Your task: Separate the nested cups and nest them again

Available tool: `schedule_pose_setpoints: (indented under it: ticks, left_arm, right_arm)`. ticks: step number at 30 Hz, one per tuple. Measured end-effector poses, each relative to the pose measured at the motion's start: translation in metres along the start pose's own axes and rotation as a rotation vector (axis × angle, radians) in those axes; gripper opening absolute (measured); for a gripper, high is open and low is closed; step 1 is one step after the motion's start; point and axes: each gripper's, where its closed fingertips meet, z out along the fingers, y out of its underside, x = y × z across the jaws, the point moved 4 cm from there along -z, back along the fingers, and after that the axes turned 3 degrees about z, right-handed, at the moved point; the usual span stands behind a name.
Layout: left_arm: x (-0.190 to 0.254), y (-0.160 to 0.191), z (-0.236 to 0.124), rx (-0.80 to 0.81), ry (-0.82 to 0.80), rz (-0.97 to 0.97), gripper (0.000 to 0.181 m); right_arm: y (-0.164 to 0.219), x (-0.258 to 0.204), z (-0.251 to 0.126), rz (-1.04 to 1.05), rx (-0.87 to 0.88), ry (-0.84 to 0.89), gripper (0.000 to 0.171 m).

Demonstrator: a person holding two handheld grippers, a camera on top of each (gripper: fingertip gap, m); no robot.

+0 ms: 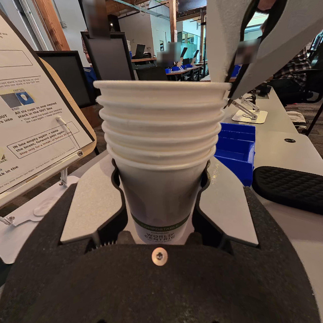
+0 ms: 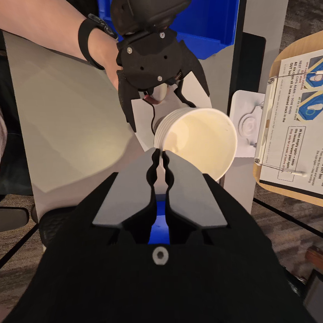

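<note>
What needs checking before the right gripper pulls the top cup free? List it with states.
1. Left gripper clamps the stack of white paper cups at the bottom cup: ok.
2. Right gripper is closed on the top cup's rim: ok.
3. It pinches only one rim: cannot tell.
4. Rims sit evenly nested, none cocked: ok.
5. Blue plastic bin sits nearby for the separated cup: ok.
6. Stack is clear of the tilted instruction board: ok.
</note>
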Motion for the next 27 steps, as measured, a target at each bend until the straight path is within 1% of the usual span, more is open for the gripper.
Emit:
schedule_pose_setpoints:
  ticks: [7,12,21,24,27]
  left_arm:
    - [0.003,0.006,0.006,-0.01,0.014,-0.017,0.092]
    - [0.002,0.006,0.006,0.006,0.032,-0.05,0.093]
    - [-0.002,0.021,0.012,-0.03,0.014,-0.059,0.093]
    - [-0.006,0.026,0.012,-0.045,0.005,-0.065,0.093]
    - [-0.01,0.028,0.011,-0.046,-0.005,-0.078,0.093]
  right_arm:
    - [0.001,0.001,-0.006,0.017,-0.006,-0.009,0.003]
    - [-0.002,0.006,-0.022,0.013,0.001,0.032,0.003]
    - [-0.013,0.029,-0.076,0.078,0.072,0.091,0.003]
    - [-0.011,0.035,-0.098,0.108,0.103,0.121,0.003]
    - [-0.001,0.041,-0.119,0.141,0.123,0.173,0.003]
